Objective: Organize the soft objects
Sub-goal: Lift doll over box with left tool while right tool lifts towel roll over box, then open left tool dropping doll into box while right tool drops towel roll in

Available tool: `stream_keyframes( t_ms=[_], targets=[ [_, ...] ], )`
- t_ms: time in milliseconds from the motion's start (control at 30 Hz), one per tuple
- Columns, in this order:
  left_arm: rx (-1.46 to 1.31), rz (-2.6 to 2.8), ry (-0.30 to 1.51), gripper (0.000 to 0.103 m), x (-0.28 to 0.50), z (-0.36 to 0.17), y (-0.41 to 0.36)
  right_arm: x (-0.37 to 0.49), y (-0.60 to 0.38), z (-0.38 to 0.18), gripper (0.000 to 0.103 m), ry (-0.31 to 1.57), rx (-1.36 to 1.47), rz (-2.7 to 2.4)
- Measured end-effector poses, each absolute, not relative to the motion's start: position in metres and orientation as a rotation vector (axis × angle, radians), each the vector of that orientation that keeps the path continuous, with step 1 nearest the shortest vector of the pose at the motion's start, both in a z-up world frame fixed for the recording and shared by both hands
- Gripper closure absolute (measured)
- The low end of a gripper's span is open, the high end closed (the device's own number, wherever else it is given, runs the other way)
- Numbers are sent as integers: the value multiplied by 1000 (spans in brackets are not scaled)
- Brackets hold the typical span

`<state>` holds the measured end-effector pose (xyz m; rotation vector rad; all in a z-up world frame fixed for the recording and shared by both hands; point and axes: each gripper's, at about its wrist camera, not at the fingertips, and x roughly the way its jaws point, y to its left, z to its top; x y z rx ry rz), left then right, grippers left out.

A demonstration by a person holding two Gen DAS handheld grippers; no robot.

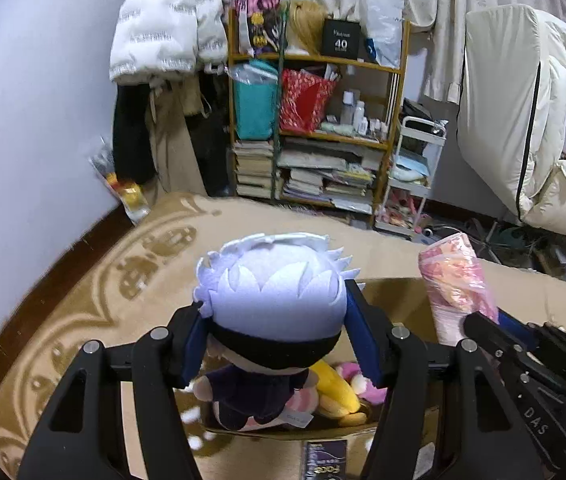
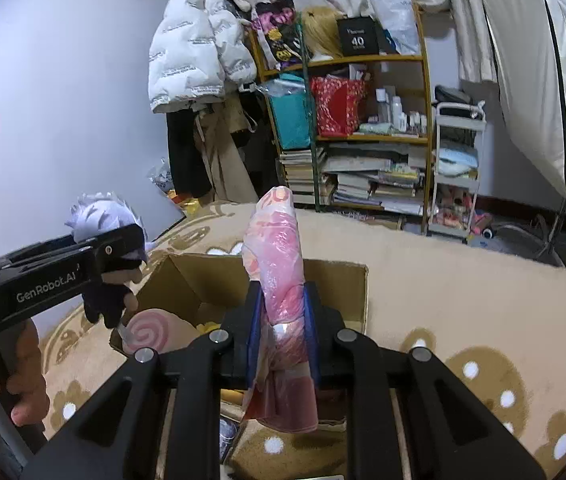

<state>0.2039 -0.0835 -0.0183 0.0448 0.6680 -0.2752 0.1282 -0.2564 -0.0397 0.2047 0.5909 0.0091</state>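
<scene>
Left gripper [image 1: 275, 332]: closed round the head of a small plush doll with pale lilac felt hair, a black blindfold band and a dark navy body [image 1: 271, 320]; the blue pads press both sides of the head and the body dangles below.

Right gripper [image 2: 281, 328]: clamped narrowly on a long soft roll in pink and orange print, wrapped in clear plastic [image 2: 277, 264]; the roll stands nearly upright, its top well above the fingers and its lower end hanging beneath them.

Box: an open brown cardboard box [image 2: 347, 280] sits on the beige blanket with the brown flower pattern [image 2: 463, 300], its flaps standing.

Already in the box: a yellow plush [image 1: 335, 394], a pink plush [image 1: 359, 380] and a round cushion with a pink spiral face [image 2: 145, 332].

Where the carried things are: the doll hangs over the near left part of the opening; the roll is held over the near middle of it. Neither touches the contents, as far as I can tell.

Step in hand: judged from this, both soft items are being brought over the box for dropping in.

Next move: lower each into a free gap, then spread the fingers. The roll looks longer than the box is deep, so it probably needs tipping flat first.

Risk: the slick plastic may slide in the pads.
</scene>
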Motion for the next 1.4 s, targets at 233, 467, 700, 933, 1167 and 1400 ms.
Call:
stream_keyframes(
  t_ms=[233,467,700,933,1167,1400],
  targets=[
    [26,-277,703,43,213,-33,-89,135,-260,-53,82,616,223,5],
    [16,-285,749,42,221,-43,-92,136,-261,-60,82,626,228,-3],
    [26,-301,793,42,223,-55,-97,140,-259,-62,82,631,229,13],
    [53,-297,802,41,221,-62,-103,142,-255,-68,81,647,233,19],
    [56,-284,852,31,224,-73,-101,144,-262,-79,78,667,292,43],
    [99,-266,870,24,222,-79,-101,144,-264,-85,77,686,311,52]
  ],
)
